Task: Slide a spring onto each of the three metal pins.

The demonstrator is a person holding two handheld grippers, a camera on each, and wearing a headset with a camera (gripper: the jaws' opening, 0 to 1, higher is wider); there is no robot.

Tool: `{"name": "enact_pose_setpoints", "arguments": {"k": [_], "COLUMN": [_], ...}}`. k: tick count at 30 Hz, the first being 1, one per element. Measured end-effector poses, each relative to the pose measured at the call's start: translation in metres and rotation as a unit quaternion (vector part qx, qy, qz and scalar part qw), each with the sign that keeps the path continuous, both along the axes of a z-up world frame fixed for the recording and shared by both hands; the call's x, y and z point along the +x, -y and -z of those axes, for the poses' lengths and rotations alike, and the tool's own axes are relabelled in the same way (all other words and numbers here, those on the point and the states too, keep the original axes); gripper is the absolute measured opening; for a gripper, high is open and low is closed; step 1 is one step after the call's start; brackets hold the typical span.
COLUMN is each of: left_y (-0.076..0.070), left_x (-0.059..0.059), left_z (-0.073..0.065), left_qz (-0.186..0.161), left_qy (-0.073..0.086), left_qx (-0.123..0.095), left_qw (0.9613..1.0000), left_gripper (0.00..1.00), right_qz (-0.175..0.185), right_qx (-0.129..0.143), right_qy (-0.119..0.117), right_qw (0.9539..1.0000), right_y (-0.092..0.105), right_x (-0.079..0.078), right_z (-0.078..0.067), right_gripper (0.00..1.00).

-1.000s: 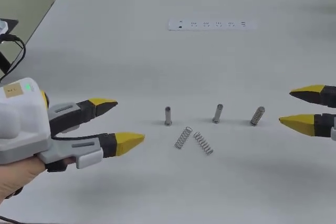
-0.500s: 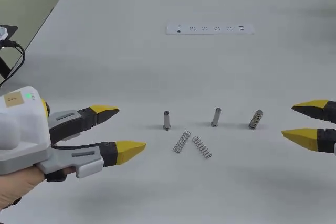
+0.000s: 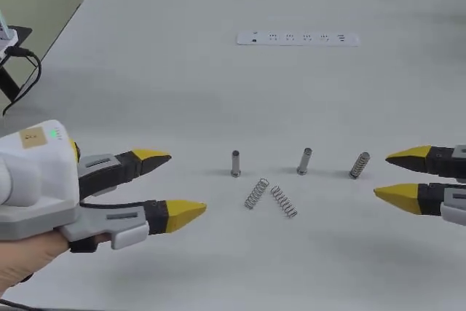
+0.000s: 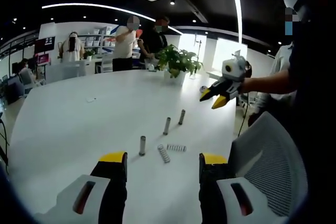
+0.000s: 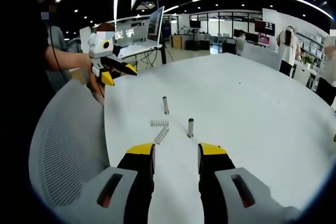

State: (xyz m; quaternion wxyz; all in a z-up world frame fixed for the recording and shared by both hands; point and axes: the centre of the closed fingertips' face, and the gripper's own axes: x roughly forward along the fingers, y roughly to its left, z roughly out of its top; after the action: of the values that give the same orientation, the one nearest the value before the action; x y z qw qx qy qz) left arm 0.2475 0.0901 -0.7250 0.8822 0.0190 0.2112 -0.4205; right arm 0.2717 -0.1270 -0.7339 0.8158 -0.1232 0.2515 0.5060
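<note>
Hovering L claw [image 3: 186,183], R claw [image 3: 382,175]: both wide, empty.

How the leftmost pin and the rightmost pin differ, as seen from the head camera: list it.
The rightmost pin already wears a spring, coils wrapping its shaft; the leftmost pin is bare and smooth. In the head view the rightmost pin leans right; the leftmost pin stands nearly upright. Both stand in one row on the white table.
</note>
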Motion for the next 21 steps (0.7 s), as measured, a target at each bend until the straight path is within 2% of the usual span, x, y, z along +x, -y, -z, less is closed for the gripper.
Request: {"name": "enact_pose_setpoints", "arguments": {"k": [10, 21], "left_y": [0.0, 0.0], "left_x": [0.0, -0.004], "left_z": [0.002, 0.007], "left_qz": [-0.001, 0.002], "left_qy": [-0.002, -0.006], "left_qx": [-0.003, -0.002], "left_qw": [1.0, 1.0], "left_gripper": [0.49, 0.48], "right_qz": [-0.026, -0.048], "right_qx": [-0.036, -0.064], "right_qy": [-0.023, -0.035], "right_qw": [0.9987, 0.9962], "right_y": [-0.011, -0.041], "right_x": [-0.003, 0.003], "right_z": [0.014, 0.029], "right_gripper": [0.28, 0.26]}}
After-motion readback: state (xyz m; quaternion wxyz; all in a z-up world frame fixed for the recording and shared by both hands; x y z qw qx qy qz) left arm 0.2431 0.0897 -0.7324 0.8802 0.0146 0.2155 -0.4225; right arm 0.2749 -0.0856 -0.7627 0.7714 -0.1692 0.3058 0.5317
